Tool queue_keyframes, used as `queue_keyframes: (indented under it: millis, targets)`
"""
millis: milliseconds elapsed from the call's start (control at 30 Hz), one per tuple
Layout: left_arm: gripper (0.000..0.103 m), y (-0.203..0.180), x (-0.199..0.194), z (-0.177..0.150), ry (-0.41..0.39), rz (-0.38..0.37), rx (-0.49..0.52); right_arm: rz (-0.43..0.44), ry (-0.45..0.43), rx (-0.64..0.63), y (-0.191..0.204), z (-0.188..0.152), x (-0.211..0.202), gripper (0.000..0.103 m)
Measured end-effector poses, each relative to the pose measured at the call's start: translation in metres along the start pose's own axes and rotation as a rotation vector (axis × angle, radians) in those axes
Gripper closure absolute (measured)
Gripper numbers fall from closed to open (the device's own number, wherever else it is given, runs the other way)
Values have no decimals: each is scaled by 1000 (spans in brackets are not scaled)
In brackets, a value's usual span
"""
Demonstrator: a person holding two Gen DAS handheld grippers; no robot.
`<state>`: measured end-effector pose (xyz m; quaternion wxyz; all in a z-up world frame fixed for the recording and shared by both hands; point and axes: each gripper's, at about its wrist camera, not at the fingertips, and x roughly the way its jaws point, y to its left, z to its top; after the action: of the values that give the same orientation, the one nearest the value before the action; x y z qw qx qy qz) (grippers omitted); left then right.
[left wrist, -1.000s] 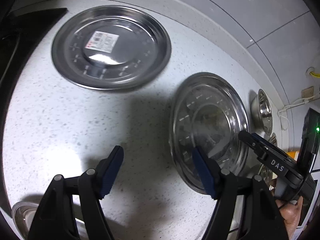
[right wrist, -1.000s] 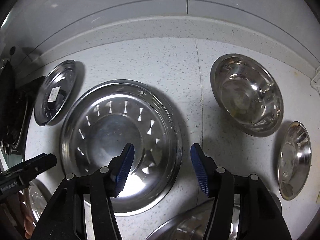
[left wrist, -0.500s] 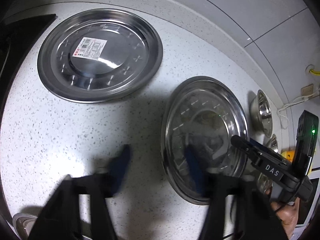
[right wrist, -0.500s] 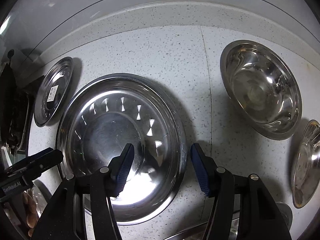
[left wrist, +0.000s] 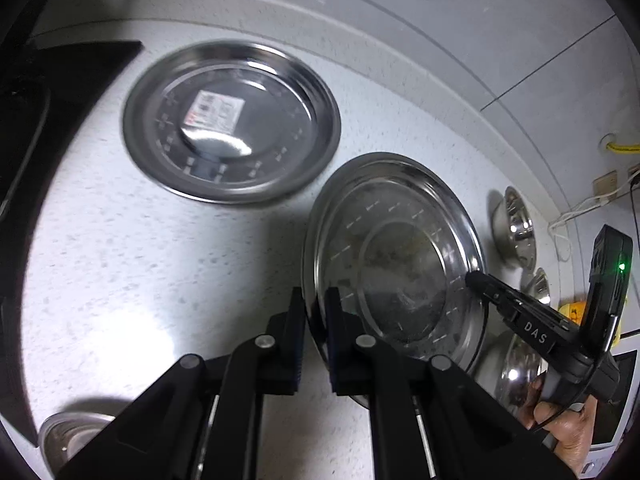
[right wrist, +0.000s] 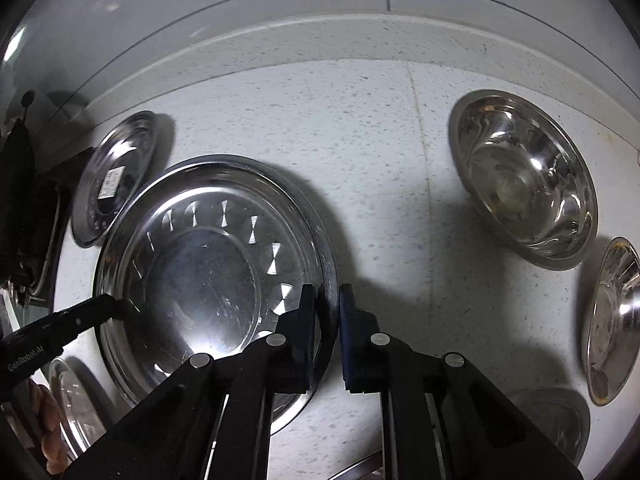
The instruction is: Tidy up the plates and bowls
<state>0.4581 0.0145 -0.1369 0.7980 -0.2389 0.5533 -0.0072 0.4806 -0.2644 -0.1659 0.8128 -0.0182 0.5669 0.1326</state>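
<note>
Counter lies bare behind the big plate, up to the back wall edge. Left gripper and right gripper have just closed, pinching opposite rims; the round plate faces up.

Two plates, at least four bowls, two grippers.
The plates are a big plate and a labelled plate bearing one label. In the right wrist view the bowls are a deep bowl, a shallow bowl, a dim bowl at the lower right and a low bowl at the lower left. One more steel rim shows at the bottom edge; plate or bowl, I cannot tell. There is one left gripper and one right gripper, and two hands are partly seen, the right hand and the left hand.
</note>
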Motion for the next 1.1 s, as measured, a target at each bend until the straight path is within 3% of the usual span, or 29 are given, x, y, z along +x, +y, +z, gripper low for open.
queue_keyframes:
  millis: [267,500,667,867,1100]
  targets:
    - [94,19,-61,-33,-61,-40,12,30,-73,-39,29,-20,-41,92]
    - [94,53,-122,-87,-101,-44,12,63,-114,-116,72,-67,-79,92]
    - [94,93,-152,-126,-80,-66,-27,90,-117,-187,107,-105,-98,92]
    - [94,138,-166,-168,-51,-23,-33,135,-68,-248,140,-146,-93,92]
    - [94,172,-151,-188,5,9,-48,164,14,-255,164,-175,-59,92]
